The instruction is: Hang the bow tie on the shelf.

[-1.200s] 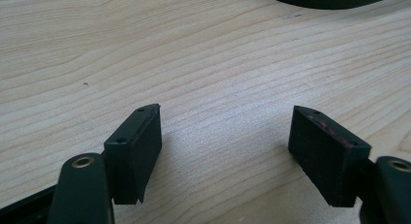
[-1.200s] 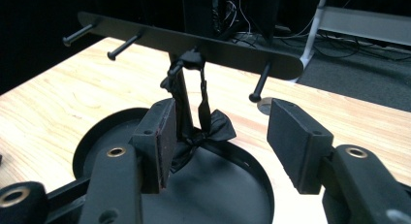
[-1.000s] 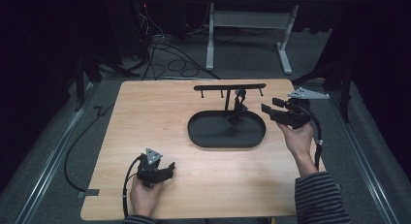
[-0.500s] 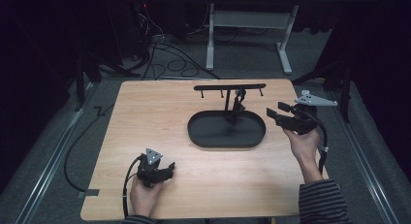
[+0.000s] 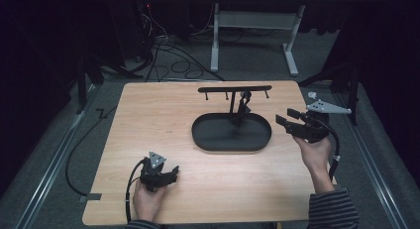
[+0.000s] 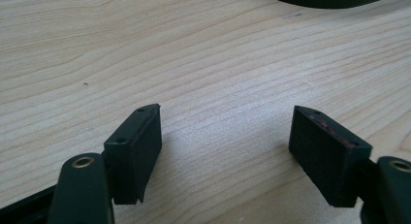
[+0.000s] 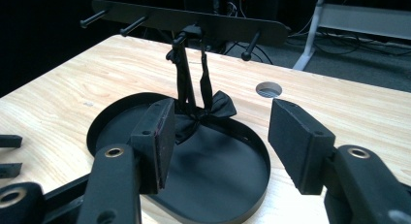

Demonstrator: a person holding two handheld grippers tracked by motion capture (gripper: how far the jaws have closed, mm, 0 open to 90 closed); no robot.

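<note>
Hands are entering the high view from below: the left gripper is resting on the wooden table near its front edge, jaws apart and empty, while the right gripper is hovering just beside the right end of the black oval tray, also gaping and empty. A black bow tie is hanging from the stand's crossbar over the tray. The left gripper view is showing wide-open jaws above bare wood. The right gripper view is showing parted jaws facing the bow tie, whose bow is touching the tray.
</note>
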